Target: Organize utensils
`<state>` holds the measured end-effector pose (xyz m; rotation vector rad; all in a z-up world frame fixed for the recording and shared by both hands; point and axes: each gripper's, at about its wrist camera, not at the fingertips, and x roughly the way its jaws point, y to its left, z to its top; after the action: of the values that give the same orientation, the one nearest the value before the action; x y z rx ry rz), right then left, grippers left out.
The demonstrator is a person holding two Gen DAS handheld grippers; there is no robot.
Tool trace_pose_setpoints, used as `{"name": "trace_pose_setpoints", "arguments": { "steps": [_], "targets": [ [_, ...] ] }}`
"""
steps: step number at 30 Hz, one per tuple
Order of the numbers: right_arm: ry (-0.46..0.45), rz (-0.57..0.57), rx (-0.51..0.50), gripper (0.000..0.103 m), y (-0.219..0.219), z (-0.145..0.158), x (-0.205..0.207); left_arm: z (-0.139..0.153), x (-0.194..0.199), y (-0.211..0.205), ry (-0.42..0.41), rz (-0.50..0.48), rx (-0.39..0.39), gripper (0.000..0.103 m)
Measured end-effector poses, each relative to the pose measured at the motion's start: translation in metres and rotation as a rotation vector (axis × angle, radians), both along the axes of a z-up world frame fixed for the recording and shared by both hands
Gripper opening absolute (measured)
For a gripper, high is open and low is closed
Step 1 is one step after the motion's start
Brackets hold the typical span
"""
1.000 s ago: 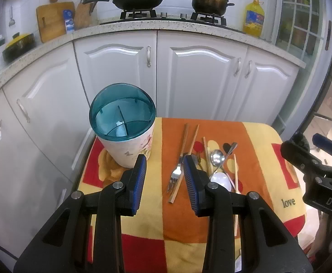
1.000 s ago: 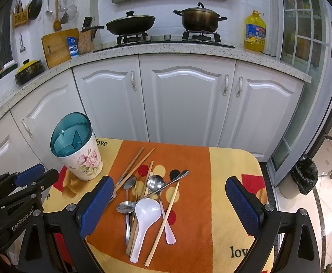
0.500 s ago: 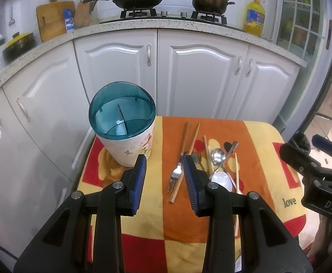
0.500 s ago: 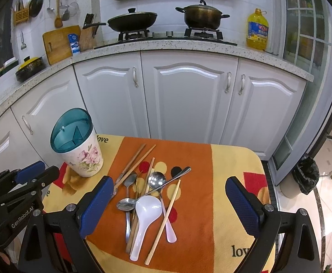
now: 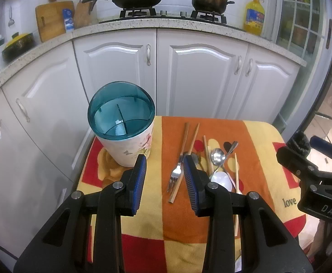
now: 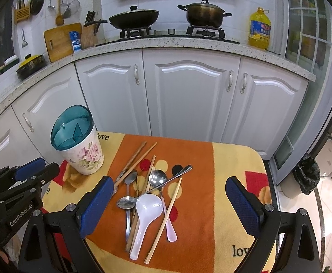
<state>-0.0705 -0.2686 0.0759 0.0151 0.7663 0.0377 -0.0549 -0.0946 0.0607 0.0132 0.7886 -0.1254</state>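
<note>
Nearest me, the left hand-held gripper [image 5: 164,170] hovers with its jaws parted and nothing between them. The right hand-held gripper [image 6: 167,201] gapes wider, also empty, poised to choose. Just beyond them lies the heap of utensils [image 6: 147,195] on the worktop [image 6: 234,159]: spoons, a fork [image 5: 175,173] and chopsticks crossed over one another, none sorted yet. Left of that heap and further back stands the holder [image 5: 122,125], upright and empty, its divided mouth ready to receive them.
</note>
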Motion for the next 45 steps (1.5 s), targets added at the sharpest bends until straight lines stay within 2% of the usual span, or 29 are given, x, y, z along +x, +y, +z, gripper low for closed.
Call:
{"name": "trace_pose_setpoints", "arguments": {
  "steps": [16, 21, 25, 27, 29, 31, 32, 36, 42, 45],
  "targets": [
    [0.032, 0.001, 0.001, 0.098, -0.003, -0.011, 0.006, -0.007, 0.008, -0.004, 0.029, -0.003, 0.003, 0.033],
    [0.053, 0.005, 0.020, 0.098, -0.008, -0.018, 0.009, -0.011, 0.015, 0.006, 0.052, -0.003, -0.055, 0.033],
    [0.090, 0.015, 0.044, 0.098, -0.018, -0.032, 0.013, -0.017, 0.022, 0.017, 0.069, 0.011, -0.069, 0.033],
    [0.114, 0.031, 0.063, 0.098, -0.022, -0.042, 0.015, -0.021, 0.025, 0.022, 0.091, -0.004, -0.105, 0.033],
    [0.132, 0.039, 0.091, 0.096, -0.028, -0.052, 0.018, -0.029, 0.029, 0.025, 0.132, -0.028, -0.146, 0.033],
    [0.151, 0.054, 0.124, 0.089, -0.032, -0.063, 0.022, -0.035, 0.031, 0.024, 0.154, -0.042, -0.153, 0.033],
    [0.167, 0.061, 0.140, 0.085, -0.033, -0.069, 0.024, -0.040, 0.032, 0.022, 0.161, -0.051, -0.146, 0.033],
    [0.207, 0.081, 0.182, 0.080, -0.035, -0.087, 0.033, -0.052, 0.034, 0.015, 0.185, -0.088, -0.134, 0.033],
    [0.223, 0.102, 0.217, 0.076, -0.036, -0.099, 0.044, -0.069, 0.048, -0.004, 0.206, -0.143, -0.078, 0.033],
    [0.227, 0.097, 0.224, 0.075, -0.038, -0.101, 0.049, -0.081, 0.056, -0.007, 0.238, -0.148, -0.081, 0.033]
  ]
}}
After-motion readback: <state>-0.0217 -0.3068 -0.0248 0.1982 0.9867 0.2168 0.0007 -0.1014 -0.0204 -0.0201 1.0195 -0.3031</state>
